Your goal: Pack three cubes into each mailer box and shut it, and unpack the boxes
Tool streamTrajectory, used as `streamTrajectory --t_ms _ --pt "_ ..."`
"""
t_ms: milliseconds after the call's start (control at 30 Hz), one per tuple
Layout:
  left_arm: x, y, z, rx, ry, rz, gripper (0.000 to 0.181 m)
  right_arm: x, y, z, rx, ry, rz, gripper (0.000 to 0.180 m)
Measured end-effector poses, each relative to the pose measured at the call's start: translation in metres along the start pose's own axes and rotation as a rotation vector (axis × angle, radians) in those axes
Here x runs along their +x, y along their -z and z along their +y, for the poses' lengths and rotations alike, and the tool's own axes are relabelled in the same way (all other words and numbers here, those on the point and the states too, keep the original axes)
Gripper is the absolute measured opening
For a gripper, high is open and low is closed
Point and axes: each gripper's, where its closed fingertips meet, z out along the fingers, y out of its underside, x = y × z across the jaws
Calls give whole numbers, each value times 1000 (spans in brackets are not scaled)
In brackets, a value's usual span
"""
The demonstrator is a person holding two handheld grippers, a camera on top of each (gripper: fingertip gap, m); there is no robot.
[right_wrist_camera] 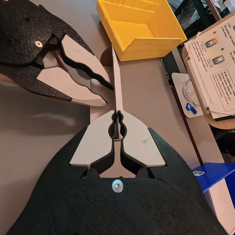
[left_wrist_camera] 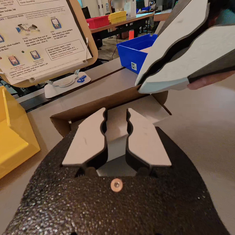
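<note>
The mailer box (left_wrist_camera: pixel 89 111) lies on the tabletop (left_wrist_camera: pixel 197 127) just beside the yellow bin (left_wrist_camera: pixel 15 133), brown inside and white outside. The right gripper (right_wrist_camera: pixel 117 111) has its fingers pressed together on a thin white flap (right_wrist_camera: pixel 117 78) of the box, which stands on edge and runs from the fingertips toward the yellow bin. The left gripper (left_wrist_camera: pixel 116 111) hovers over the box with its fingers spread, holding nothing; its tips sit close to the same flap, on the side away from the yellow bin's open front. No cubes show in either view, and whether any sit inside the box I cannot tell.

The risk lies in that pinch. The grip sits at the flap's end, so a sideways pull would likely crease the cardboard or tear it at the fold. A lift without the left gripper bracing the box could drag the light box toward the yellow bin. The two grippers are also near enough to knock together.
</note>
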Motion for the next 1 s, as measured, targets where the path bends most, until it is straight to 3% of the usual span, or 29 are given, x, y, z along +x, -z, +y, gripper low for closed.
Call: streamTrajectory --t_ms 167,233,467,700,833,900,1000 --pt "-4 -12 8 -50 -50 -130 40 7 -3 5 -21 -37 26 3" --pt "-1 -17 10 -49 17 -128 30 13 -6 8 -29 -56 44 2" --pt "3 -21 14 -35 122 -191 21 31 -9 11 -5 -108 41 3" --pt "6 -21 14 -36 139 -151 16 69 -27 37 -114 -135 190 4" --pt "-3 -18 11 -29 133 -140 34 67 -28 35 -81 -162 152 3" --pt "1 -11 4 35 128 -66 52 64 -18 20 11 -184 127 3" --pt "-3 7 -4 144 100 -56 58 52 1 0 105 -182 71 2"
